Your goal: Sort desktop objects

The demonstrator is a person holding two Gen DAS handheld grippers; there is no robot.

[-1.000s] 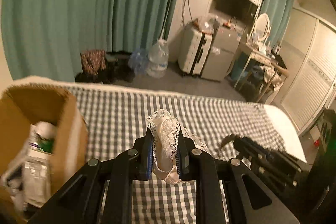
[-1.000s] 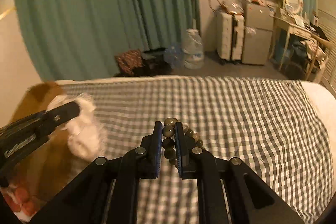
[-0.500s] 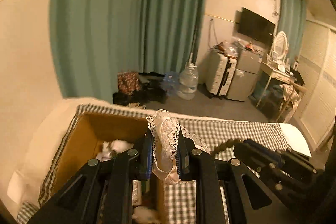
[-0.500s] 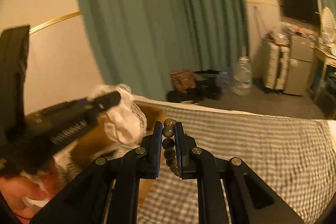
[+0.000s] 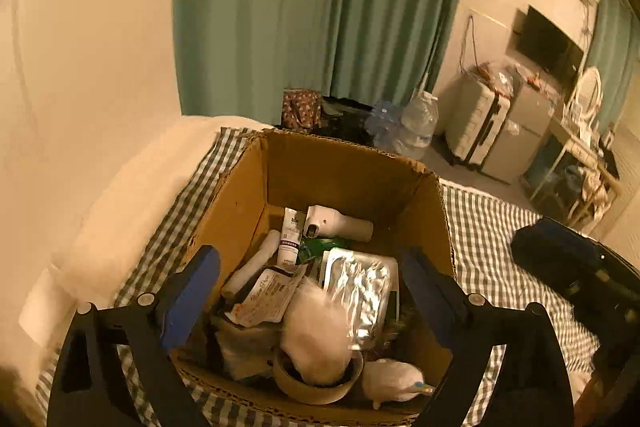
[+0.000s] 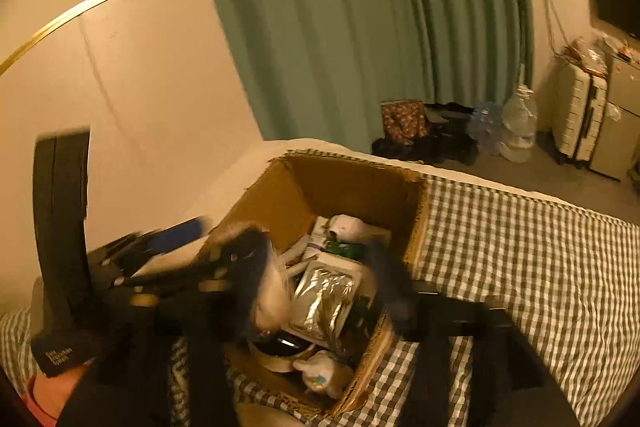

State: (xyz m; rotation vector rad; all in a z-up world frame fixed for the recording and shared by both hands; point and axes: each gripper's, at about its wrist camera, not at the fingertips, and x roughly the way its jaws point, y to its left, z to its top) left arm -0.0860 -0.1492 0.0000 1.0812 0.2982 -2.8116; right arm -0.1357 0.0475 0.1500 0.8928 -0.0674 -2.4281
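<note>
The left gripper (image 5: 308, 291) hangs over the cardboard box (image 5: 344, 175) on the bed, fingers (image 5: 188, 291) spread wide, holding nothing; a pale lace bundle (image 5: 316, 331) lies blurred inside. The right gripper (image 6: 320, 283) also gapes, empty.

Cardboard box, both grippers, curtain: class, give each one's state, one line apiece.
cardboard box: open-topped, holding many items.
left gripper: open, empty, above the box.
right gripper: open, blurred, over the box.
green curtain: drawn shut.

Right gripper (image 6: 320, 287) motion-blurred — white item (image 5: 316, 331) in box (image 5: 340, 171) smeared, unidentifiable.
</note>
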